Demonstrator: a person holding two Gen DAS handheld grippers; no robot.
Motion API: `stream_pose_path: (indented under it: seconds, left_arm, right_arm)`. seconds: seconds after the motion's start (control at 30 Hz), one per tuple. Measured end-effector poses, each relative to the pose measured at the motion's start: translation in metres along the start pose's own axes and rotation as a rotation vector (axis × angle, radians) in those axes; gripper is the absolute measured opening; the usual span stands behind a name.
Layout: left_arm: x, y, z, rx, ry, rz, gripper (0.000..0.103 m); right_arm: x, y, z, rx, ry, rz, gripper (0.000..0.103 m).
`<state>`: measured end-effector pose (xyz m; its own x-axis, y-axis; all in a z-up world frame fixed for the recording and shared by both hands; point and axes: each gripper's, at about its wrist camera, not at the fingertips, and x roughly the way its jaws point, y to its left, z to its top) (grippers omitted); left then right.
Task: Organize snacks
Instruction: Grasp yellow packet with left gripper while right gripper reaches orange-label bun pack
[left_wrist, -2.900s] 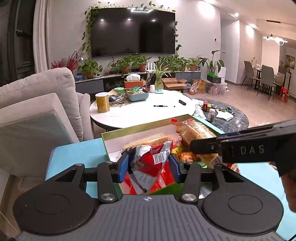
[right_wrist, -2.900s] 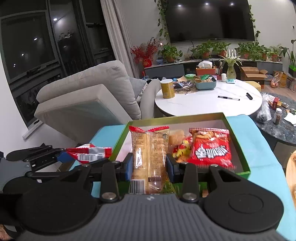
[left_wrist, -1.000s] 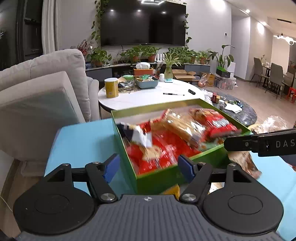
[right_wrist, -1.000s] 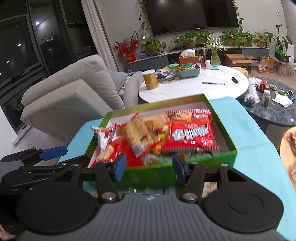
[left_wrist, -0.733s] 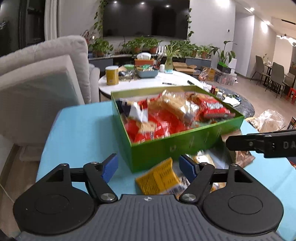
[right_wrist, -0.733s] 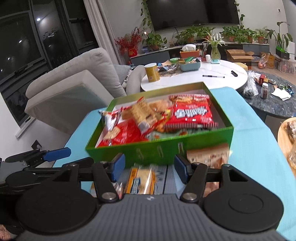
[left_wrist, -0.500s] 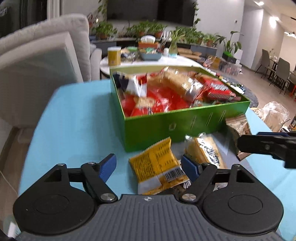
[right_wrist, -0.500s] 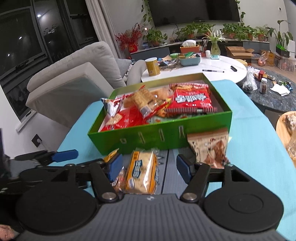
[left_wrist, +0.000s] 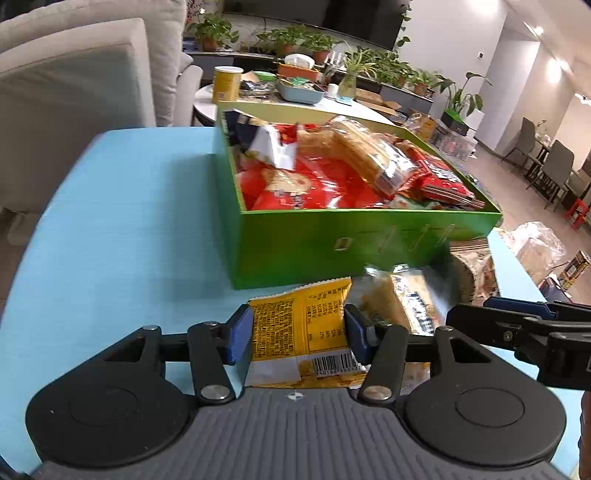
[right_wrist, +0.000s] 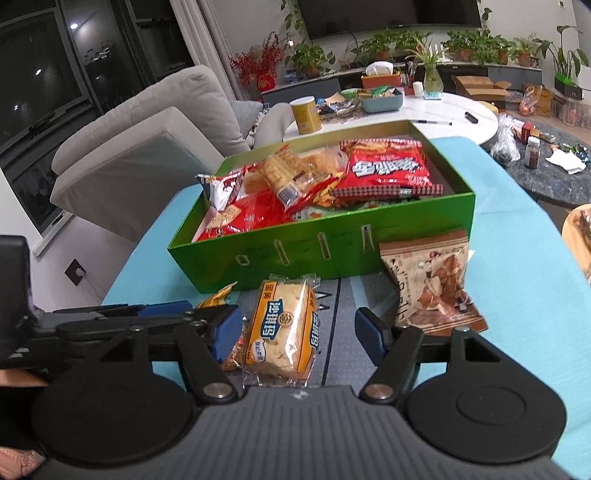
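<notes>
From the left wrist camera, the left gripper (left_wrist: 298, 334) has its blue pads on both sides of a yellow crinkly snack bag (left_wrist: 295, 332) and looks to be pinching it. The bag lies on the blue table (left_wrist: 110, 229), just in front of the green cardboard box (left_wrist: 332, 243) full of snacks.

From the right wrist camera, the right gripper (right_wrist: 297, 334) is spread wide and holds nothing. A clear-wrapped bread pack with an orange label (right_wrist: 282, 328) lies between its fingers. A brown snack bag (right_wrist: 432, 280) leans against the box (right_wrist: 295, 254).
</notes>
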<state>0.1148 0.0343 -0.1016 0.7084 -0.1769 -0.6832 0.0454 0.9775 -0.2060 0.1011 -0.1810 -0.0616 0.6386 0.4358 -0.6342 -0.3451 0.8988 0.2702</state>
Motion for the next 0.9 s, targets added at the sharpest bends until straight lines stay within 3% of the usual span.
stream_pose_path:
  seconds: [0.17,0.3,0.57,0.7,0.9]
  left_arm:
    - [-0.015,0.015,-0.008,-0.011,-0.024,0.055,0.047]
    - [-0.023,0.02,-0.017,0.036,-0.038,0.133,0.047]
    - [-0.025,0.02,-0.024,0.083,-0.054,0.144,0.049]
    - [-0.024,0.019,-0.029,0.095,-0.054,0.174,0.064]
    - [-0.019,0.023,-0.032,0.085,-0.026,0.163,0.064]
  right_arm:
    - [0.006,0.004,-0.003,-0.008,0.02,0.004,0.076]
    - [0.014,0.01,-0.004,-0.017,0.044,0.005,0.076]
    - [0.027,0.021,-0.006,-0.056,0.068,-0.072,0.076]
    - [0.031,0.02,-0.008,-0.075,0.067,-0.124,0.076]
    - [0.033,0.023,-0.008,-0.09,0.058,-0.168,0.076]
